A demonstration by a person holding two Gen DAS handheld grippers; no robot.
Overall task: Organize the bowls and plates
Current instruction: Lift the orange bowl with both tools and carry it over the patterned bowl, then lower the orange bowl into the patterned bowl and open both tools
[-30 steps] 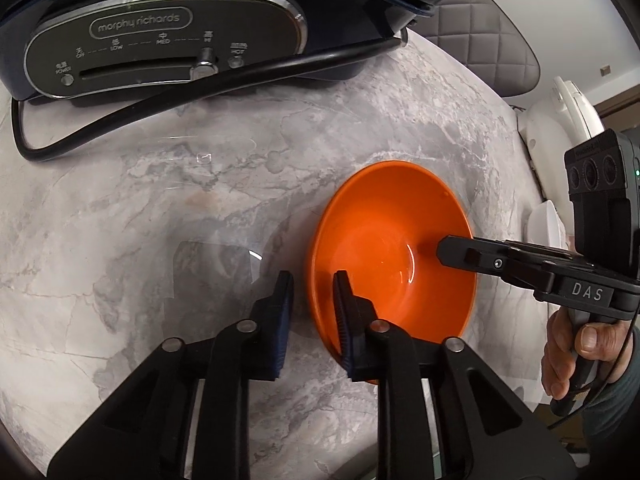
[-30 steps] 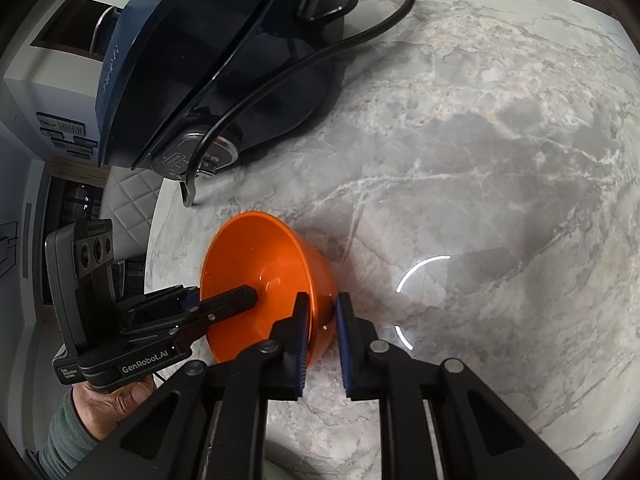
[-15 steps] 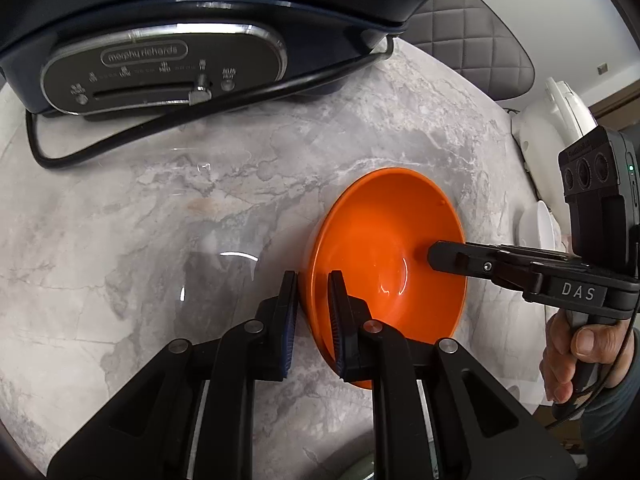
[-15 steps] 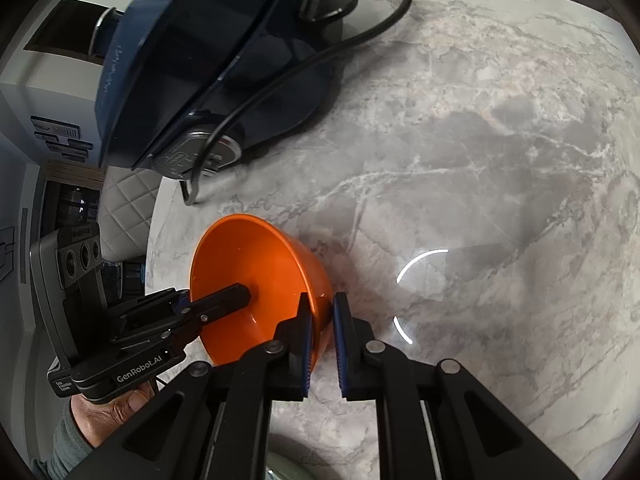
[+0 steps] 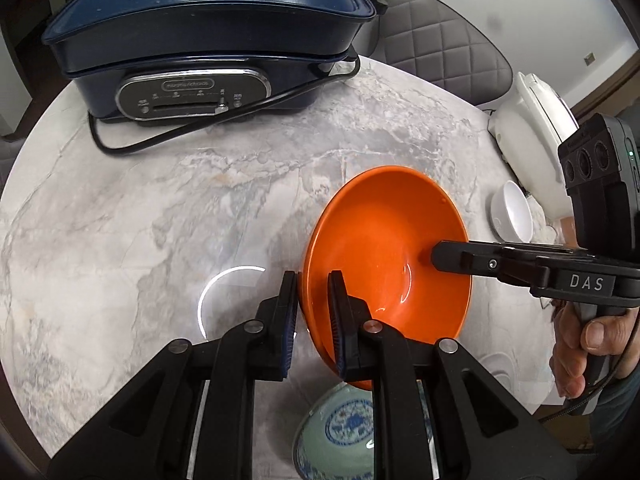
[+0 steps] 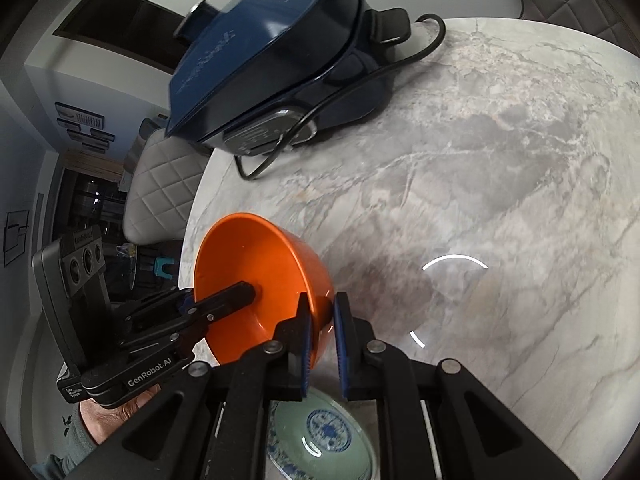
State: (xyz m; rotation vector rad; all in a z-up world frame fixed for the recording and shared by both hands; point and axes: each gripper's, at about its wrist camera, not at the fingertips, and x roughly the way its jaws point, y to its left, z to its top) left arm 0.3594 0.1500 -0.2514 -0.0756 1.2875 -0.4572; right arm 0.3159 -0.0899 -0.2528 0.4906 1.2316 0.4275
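We are in a home dining area. We see a round marble table (image 5: 120, 216) with quilted upholstered chairs (image 5: 444, 52) drawn up to it. A plugged-in blue electric cooker (image 5: 208, 36) stands on the table, with household crockery near it: an orange bowl (image 5: 384, 248), a small white bowl (image 5: 514, 216) and a blue-patterned bowl (image 6: 324, 436). A white appliance (image 5: 532, 136) sits at the table's edge, and beyond it are plain walls and a wooden door frame.

Both wrist cameras look steeply down along their fingers from close above the grey marble bench (image 5: 120, 220), facing each other across the shared glossy orange bowl (image 5: 380, 240) (image 6: 256, 256).
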